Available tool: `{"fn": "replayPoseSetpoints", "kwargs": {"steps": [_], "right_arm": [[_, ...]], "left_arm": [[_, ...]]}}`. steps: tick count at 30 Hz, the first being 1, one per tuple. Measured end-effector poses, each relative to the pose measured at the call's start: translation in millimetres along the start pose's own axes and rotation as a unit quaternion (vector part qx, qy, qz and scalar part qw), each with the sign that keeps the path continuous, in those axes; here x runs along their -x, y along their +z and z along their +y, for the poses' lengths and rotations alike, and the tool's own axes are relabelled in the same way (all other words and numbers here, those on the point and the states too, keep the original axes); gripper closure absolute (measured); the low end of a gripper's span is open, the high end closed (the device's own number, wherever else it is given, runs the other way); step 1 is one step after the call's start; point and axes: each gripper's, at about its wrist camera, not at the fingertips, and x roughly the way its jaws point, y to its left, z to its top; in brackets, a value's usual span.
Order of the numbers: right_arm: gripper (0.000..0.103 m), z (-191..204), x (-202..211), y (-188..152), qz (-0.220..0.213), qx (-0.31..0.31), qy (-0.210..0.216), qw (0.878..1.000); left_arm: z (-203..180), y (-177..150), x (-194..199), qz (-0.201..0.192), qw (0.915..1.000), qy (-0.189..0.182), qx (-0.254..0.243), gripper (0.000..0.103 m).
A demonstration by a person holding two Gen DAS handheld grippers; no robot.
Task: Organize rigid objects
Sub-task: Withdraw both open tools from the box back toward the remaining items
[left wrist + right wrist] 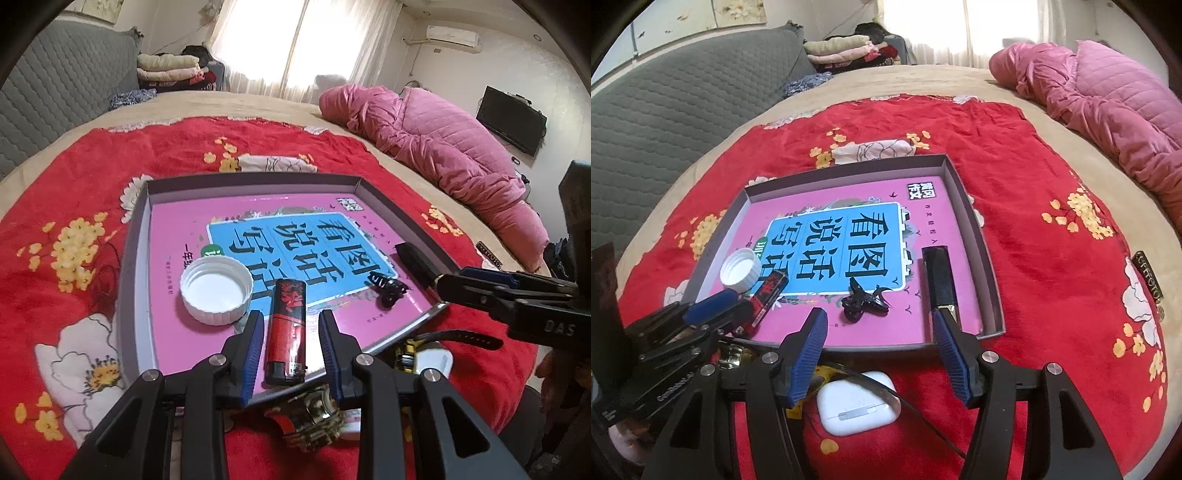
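A shallow grey tray [129, 258] lined with a pink book lies on the red floral blanket. A red-and-black lighter [286, 332] lies flat at its near edge, between the fingers of my left gripper [290, 317], whose blue pads stand clear of it on both sides. A white bottle cap [216, 290] sits to its left. In the right wrist view my right gripper [879, 314] is open over the tray's near rim. Its right finger is beside the gold end of a black bar [938, 280], and a black hair clip [864, 301] lies just ahead.
Outside the tray, on the blanket near me, lie a white earbud case [857, 402], a gold watch [314, 417] and a black strap [461, 338]. A pink quilt [424, 147] is heaped at the far right and a grey padded headboard [665, 110] stands at the left.
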Motion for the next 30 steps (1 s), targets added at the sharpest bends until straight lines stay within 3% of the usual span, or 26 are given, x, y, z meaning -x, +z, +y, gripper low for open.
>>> {"fn": "replayPoseSetpoints", "kwargs": {"steps": [3, 7, 16, 30], "right_arm": [[0.039, -1.6, 4.6, 0.1, -0.006, -0.003, 0.001, 1.0], [0.034, -3.4, 12.4, 1.0, -0.018, -0.006, 0.002, 1.0], [0.033, -10.2, 25.5, -1.0, -0.034, -0.017, 0.006, 0.999], [0.03, -13.1, 57.0, 1.0, -0.086, -0.017, 0.03, 0.996]], "left_arm": [[1.1, 1.0, 11.5, -0.009, 0.9999, -0.002, 0.004, 0.071], [5.3, 5.6, 26.7, -0.017, 0.9998, 0.002, 0.013, 0.057], [22.0, 9.8, 51.7, -0.039, 0.9981, 0.025, 0.041, 0.057], [11.3, 7.2, 71.8, -0.049, 0.9978, 0.037, 0.026, 0.057]]}}
